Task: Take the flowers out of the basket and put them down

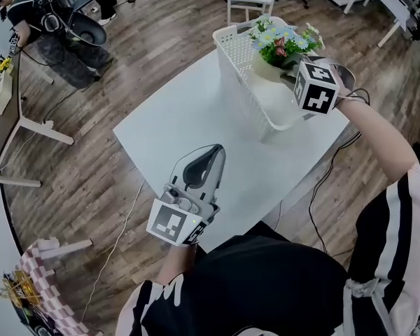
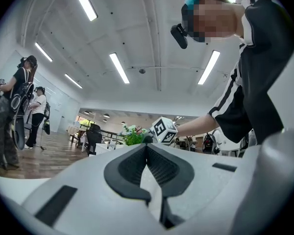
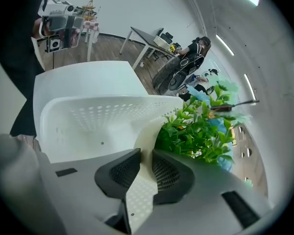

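- The table [image 1: 189, 117] is white and bare over most of its top. There is open room in front of and beside the basket for setting something down.
- The basket [image 1: 241, 82] stands near the table's far right corner. It is white, with perforated walls and an open top.
- The flowers [image 1: 283, 40] are inside the basket, at its far end. They stand upright in a pot [image 1: 266, 68], and their blooms rise above the basket rim.
- The right gripper [image 3: 146, 155] reaches into the basket from the right. Its jaws pinch the pot's rim, with one pad inside the pot and one outside.
- The left gripper [image 1: 208, 152] hangs over the near part of the table, well apart from the basket. Its jaws are pressed together on nothing.
- The step in hand looks like the take-out: the pot is gripped but not yet clear of the basket. No view shows whether its base has left the basket floor.
- The next move likely calls for a straight lift until the pot clears the rim. The pot should stay level, since a one-sided pinch on the rim may let it tip. It can then go across to the bare table and down.
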Available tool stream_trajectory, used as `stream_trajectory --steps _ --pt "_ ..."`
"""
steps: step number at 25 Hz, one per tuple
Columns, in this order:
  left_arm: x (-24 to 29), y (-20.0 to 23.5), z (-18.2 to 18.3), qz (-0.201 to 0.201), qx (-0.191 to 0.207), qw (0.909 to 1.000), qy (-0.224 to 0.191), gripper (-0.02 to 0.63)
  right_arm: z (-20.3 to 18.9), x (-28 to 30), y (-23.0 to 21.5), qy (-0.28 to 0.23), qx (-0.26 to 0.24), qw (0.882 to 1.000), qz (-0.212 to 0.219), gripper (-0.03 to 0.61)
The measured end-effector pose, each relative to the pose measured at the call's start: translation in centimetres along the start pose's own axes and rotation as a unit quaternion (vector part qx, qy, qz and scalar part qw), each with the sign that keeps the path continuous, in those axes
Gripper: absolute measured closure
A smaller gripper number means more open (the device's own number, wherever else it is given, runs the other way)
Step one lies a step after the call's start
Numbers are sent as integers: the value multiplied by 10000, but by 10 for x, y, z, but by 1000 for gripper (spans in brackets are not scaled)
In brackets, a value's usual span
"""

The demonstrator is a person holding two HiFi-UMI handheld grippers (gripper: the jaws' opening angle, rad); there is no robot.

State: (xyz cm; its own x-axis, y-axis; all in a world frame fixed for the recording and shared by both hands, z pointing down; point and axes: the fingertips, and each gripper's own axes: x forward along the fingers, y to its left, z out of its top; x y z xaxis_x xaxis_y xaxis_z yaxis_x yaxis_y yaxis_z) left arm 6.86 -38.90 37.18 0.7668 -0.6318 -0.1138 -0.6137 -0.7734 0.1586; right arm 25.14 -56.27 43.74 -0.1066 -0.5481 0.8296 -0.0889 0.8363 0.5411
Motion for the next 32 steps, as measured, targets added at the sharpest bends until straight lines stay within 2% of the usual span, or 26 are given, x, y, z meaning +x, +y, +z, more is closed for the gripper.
stream_trajectory --steps 9,15,20,32 --pt "-26 -7 7 -530 -88 9985 -77 609 21 -53 12 192 176 9990 -376 494" --pt "-82 -21 7 -938 -105 9953 -204 609 63 -103 57 301 285 9968 -689 494" --pt "-83 -23 15 -1120 -130 9933 -243 609 79 -121 60 237 276 9964 -762 494" --pt "-137 -23 21 -1404 -98 9899 -191 609 144 -143 118 142 219 9969 -746 494"
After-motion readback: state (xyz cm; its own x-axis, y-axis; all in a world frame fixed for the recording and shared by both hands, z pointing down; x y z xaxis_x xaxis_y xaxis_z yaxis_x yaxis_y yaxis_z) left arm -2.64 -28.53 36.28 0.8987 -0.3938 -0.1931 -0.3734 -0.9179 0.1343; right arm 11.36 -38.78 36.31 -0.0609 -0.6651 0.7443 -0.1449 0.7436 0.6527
